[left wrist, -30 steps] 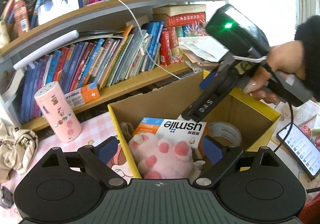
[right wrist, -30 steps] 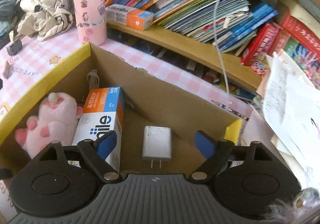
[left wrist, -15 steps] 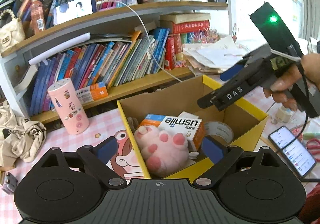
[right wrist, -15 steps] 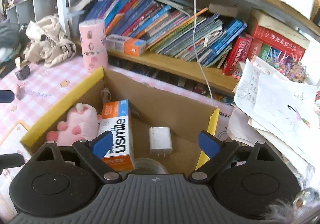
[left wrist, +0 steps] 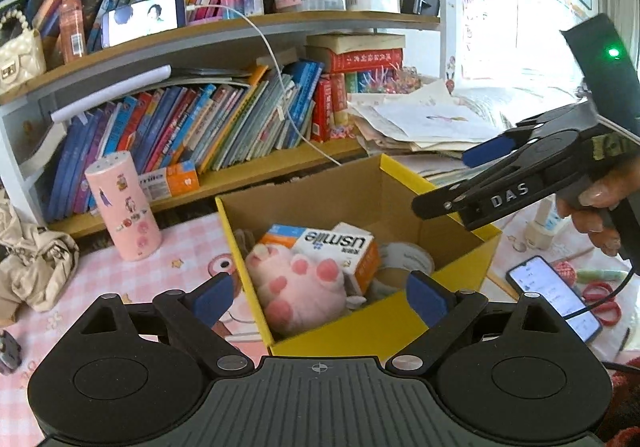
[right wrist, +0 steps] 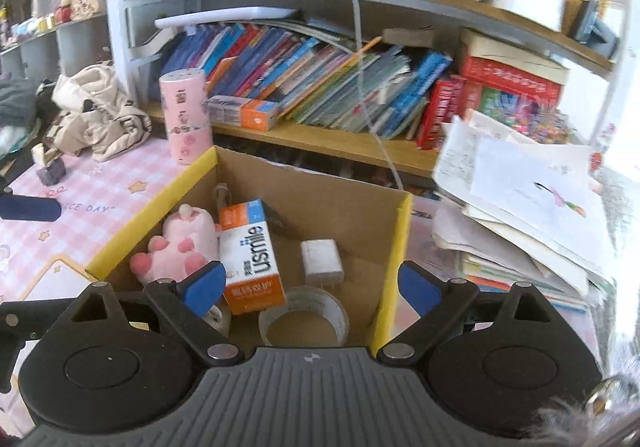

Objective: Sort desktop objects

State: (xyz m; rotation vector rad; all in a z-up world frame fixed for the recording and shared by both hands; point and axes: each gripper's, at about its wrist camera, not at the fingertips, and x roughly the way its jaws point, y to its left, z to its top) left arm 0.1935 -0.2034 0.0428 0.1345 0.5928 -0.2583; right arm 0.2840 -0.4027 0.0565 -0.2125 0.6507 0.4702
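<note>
Sitting on the pink checked tablecloth [left wrist: 132, 279], the yellow-edged cardboard box [left wrist: 384, 323] held the sorted things: a pink plush paw [left wrist: 300, 287] against its left wall, a toothpaste carton [left wrist: 340, 247] lying beside the paw, a white charger plug [right wrist: 321, 262] on the floor further right, and a roll of clear tape [right wrist: 304, 313] at the near edge. The left gripper [left wrist: 320, 297] hung above the near rim of the box with its jaws spread wide and nothing between them. The right gripper [right wrist: 310, 287] hovered over the near side of the box; its jaws had just been opening and stood wide, gripping nothing, with the charger plug lying free below. A hand [left wrist: 600, 207] held that gripper by its handle at the right of the left wrist view. A pink cylinder [left wrist: 122, 207] stood upright on the cloth left of the box, near a bookshelf [left wrist: 240, 175]. A phone [left wrist: 554, 297] lay lit to the right of the box.
</note>
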